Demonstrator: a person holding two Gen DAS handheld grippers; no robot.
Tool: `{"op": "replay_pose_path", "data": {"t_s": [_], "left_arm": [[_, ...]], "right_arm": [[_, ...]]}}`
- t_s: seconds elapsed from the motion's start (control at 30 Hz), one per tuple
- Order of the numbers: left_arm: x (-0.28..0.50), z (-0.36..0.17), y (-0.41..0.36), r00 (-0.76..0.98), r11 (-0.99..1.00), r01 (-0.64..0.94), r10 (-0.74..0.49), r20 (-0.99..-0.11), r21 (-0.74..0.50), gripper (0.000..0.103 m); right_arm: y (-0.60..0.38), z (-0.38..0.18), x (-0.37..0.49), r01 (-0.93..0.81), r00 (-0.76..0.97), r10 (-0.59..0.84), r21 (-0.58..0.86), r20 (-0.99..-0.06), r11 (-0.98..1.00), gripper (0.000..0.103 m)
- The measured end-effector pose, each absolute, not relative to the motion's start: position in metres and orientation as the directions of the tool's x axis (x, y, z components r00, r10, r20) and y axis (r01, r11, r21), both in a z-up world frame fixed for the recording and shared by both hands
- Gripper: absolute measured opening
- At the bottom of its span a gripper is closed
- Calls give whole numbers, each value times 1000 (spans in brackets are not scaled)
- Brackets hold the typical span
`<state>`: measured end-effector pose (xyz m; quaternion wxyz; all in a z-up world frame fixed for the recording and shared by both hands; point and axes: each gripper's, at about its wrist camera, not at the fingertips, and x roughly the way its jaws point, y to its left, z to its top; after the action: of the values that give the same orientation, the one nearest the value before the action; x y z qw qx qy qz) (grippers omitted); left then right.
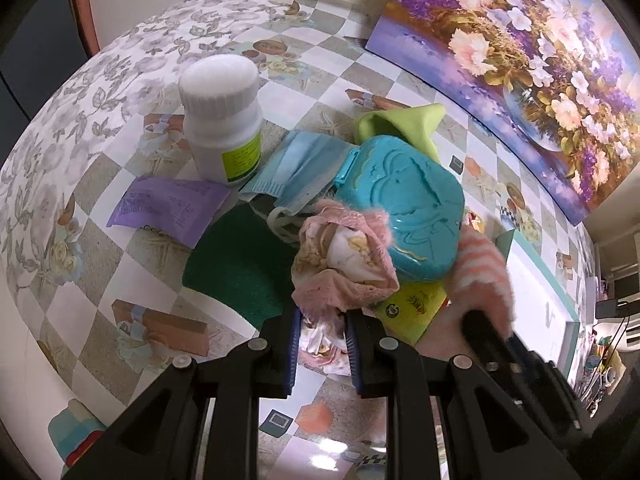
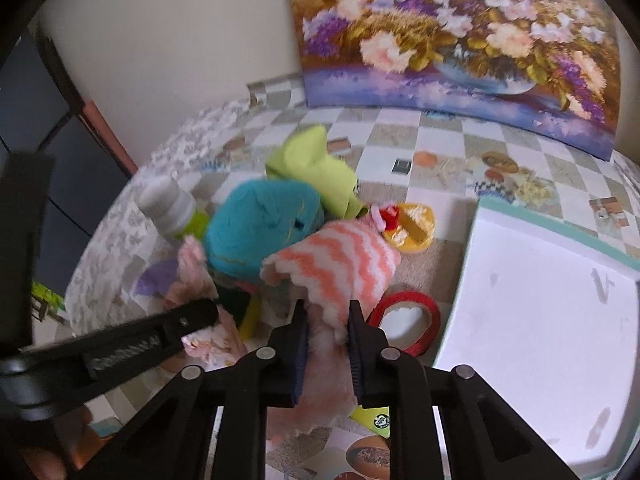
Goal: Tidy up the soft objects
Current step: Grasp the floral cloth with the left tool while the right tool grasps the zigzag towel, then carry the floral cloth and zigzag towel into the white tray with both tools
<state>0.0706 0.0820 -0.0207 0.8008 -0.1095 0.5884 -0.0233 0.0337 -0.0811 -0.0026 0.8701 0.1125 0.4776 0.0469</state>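
My left gripper [image 1: 322, 344] points steeply down at the pile on the checkered surface [image 1: 132, 236]. Its jaws are nearly closed and clamp the lower end of the pink patterned cloth [image 1: 344, 264]; the rest of that cloth bunches ahead of the jaws, against the teal plastic case [image 1: 412, 208].

My right gripper [image 2: 328, 340] also points down. Its jaws are nearly closed on the pink-and-white striped fuzzy cloth [image 2: 340, 268]. The cloth passes between both pads: its striped part fans out ahead of the jaws, and its pale pink part hangs behind them.

The red tape ring [image 2: 412, 320] lies just right of my right jaws. The white box [image 2: 540, 320] sits further right.
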Motion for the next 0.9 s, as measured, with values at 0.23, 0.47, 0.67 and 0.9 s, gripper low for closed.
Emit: {"op": "replay_pose_path", "data": {"t_s": [0.23, 0.47, 0.67, 0.9], "left_arm": [[66, -5, 81, 361, 973, -77, -175, -916, -216, 22], [55, 19, 62, 439, 977, -7, -188, -879, -212, 22], [47, 29, 27, 464, 970, 114, -245, -851, -217, 22], [31, 36, -30, 469, 938, 282, -320, -823, -204, 22]], "right_arm": [[-99, 25, 22, 41, 611, 202, 285, -766, 958, 20], [-122, 53, 5, 83, 682, 153, 283, -715, 955, 20], [-155, 56, -5, 189, 695, 4, 189, -719, 964, 20], [-209, 55, -19, 355, 656, -154, 121, -739, 927, 20]]}}
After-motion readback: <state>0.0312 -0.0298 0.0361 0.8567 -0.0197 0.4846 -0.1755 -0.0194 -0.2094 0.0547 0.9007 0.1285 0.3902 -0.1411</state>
